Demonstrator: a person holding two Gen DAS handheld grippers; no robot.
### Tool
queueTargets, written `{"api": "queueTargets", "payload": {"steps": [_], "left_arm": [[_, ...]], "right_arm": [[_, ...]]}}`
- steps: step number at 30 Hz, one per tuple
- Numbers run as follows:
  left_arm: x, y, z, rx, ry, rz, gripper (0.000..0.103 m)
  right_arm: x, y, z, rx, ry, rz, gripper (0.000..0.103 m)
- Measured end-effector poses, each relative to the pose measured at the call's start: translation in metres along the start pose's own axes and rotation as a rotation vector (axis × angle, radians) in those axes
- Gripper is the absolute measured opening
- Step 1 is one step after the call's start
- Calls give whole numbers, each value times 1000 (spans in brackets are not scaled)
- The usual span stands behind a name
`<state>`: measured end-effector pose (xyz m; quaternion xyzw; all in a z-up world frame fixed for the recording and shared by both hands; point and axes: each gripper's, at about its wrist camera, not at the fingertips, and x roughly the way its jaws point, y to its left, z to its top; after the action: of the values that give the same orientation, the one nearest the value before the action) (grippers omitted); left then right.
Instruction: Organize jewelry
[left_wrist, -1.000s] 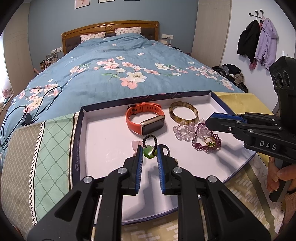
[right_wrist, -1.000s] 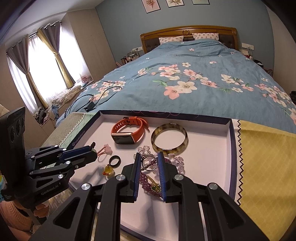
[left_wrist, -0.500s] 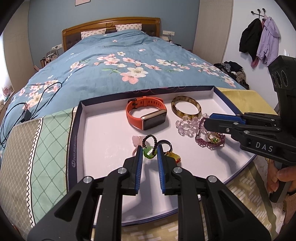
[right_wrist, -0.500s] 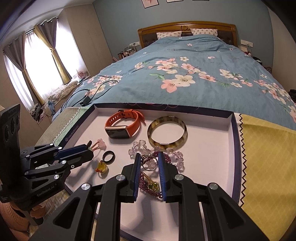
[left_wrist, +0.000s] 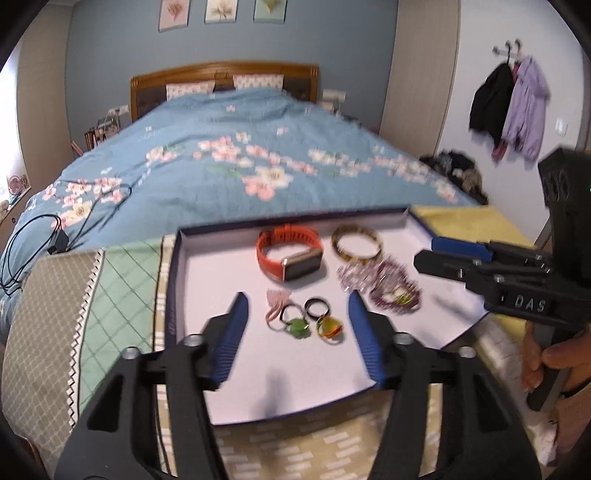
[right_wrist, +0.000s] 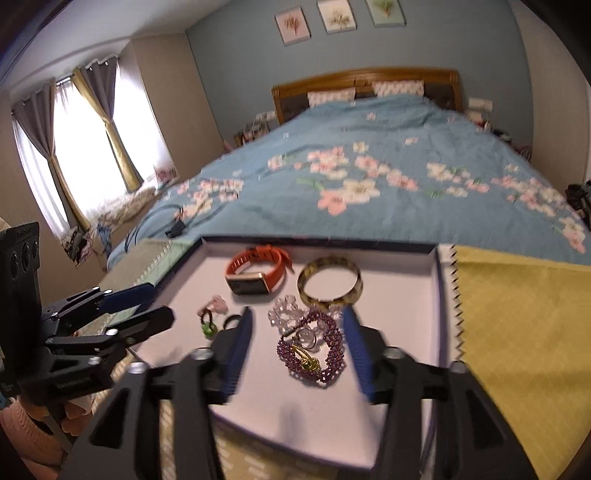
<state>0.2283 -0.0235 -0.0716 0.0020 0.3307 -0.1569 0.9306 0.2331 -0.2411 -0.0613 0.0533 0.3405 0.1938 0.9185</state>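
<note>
A shallow dark-rimmed tray (left_wrist: 173, 280) with a white floor sits at the foot of a bed (left_wrist: 236, 155) and holds 7 or so pieces, blurred in both views. From the left: 1 pink flower charm (left_wrist: 277, 298), 1 dark beaded loop with a green pendant (left_wrist: 296, 326), 1 black ring (left_wrist: 316, 307), 1 yellow-orange ring (left_wrist: 330, 327). Farther back lies 1 orange smartwatch (left_wrist: 290, 255), its face toward the camera and its band running left to right. Right of it are 1 tortoiseshell bangle (left_wrist: 355, 244) lying flat, 1 clear crystal bracelet (right_wrist: 284, 309) and 1 purple beaded bracelet (right_wrist: 314, 350), coiled. The left gripper (left_wrist: 297, 306) and right gripper (right_wrist: 297, 325) have just been opening; both stand well apart, gripping nothing, above the jewelry.
</note>
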Motion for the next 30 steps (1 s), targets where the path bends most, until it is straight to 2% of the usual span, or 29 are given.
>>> {"api": "queueTargets", "payload": {"steps": [1,3,4,6,9,16,19,30], "left_arm": [[-11,-1,0,3,-31,4,63],[-30,0,-2,-4,-92,24,93],[-42,1,-4,-7,-133,41,94],[-64,1,-9,0,-202,58,98],[-86,0,-16,4,-260,96,98],[-126,-6,-31,-3,-344,215,98],[-139,-11,-35,-13,-366,233,98],[-167,-18,-38,-46,-408,270,98]], "right_arm": [[-8,2,-1,-3,-24,-6,61],[-26,7,-4,-9,-73,-18,73],[-32,8,-5,-11,-89,-27,82],[-47,16,-11,-32,-134,-44,88],[-65,25,-19,-51,-193,-83,96],[-93,39,-35,-51,-298,-181,96],[-98,48,-39,-70,-318,-207,96],[-114,65,-49,-101,-390,-217,96]]}}
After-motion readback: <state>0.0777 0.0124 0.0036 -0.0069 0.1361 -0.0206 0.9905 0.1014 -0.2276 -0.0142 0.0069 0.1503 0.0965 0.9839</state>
